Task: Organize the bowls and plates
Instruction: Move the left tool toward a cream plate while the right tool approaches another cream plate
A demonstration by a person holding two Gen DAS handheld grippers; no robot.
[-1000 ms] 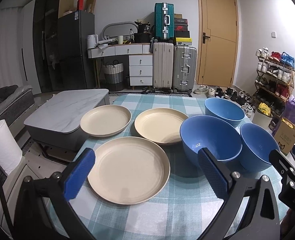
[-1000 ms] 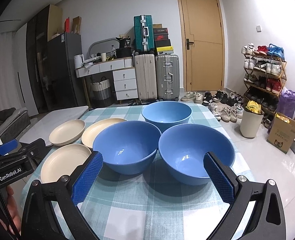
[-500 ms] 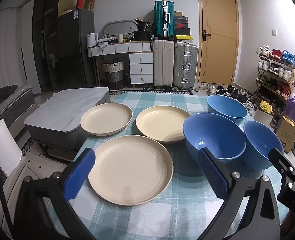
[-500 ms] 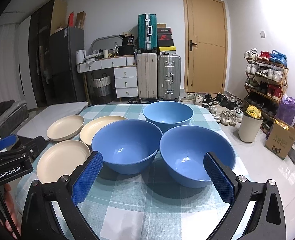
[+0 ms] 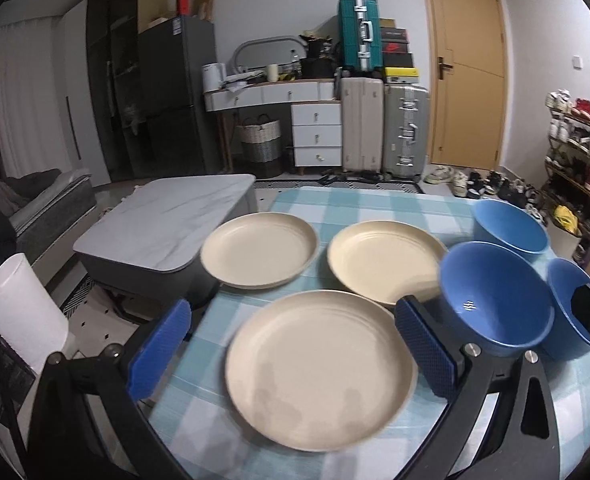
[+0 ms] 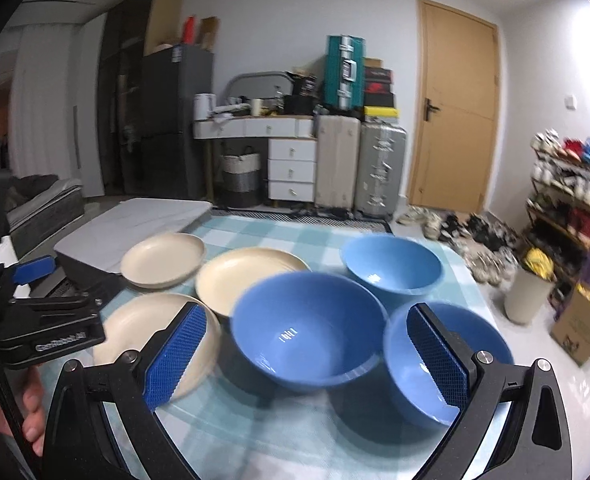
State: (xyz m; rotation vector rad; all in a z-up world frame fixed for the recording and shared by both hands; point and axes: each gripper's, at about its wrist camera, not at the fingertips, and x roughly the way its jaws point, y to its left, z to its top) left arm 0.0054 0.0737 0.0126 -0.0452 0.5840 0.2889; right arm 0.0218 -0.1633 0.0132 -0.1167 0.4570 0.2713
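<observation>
The fingers [image 5: 425, 354] of the left gripper [image 5: 291, 354] stand wide apart and hold nothing, framing the nearest plate [image 5: 321, 368] from above; the fingers [image 6: 435, 354] of the right gripper [image 6: 305, 354] are equally wide and empty, the nearest bowl [image 6: 307, 330] lying between them and beyond. Nothing has yet been stacked or gathered, so the task looks to be at its very start; three cream plates lie singly on the checked cloth of the table [image 5: 347, 200], the nearest plate in front, the far-left plate [image 5: 259, 254] and the middle plate [image 5: 387, 264] behind it, their rims close together. Three blue bowls stand to the right, each on its own: the nearest bowl, the far bowl [image 6: 393, 266] and the right bowl [image 6: 447, 364], close beside one another. What is left, as I judge it, is everything: plates piled into one stack, bowls nested into another; each pair of fingers seems poised over its own kind of dish.
</observation>
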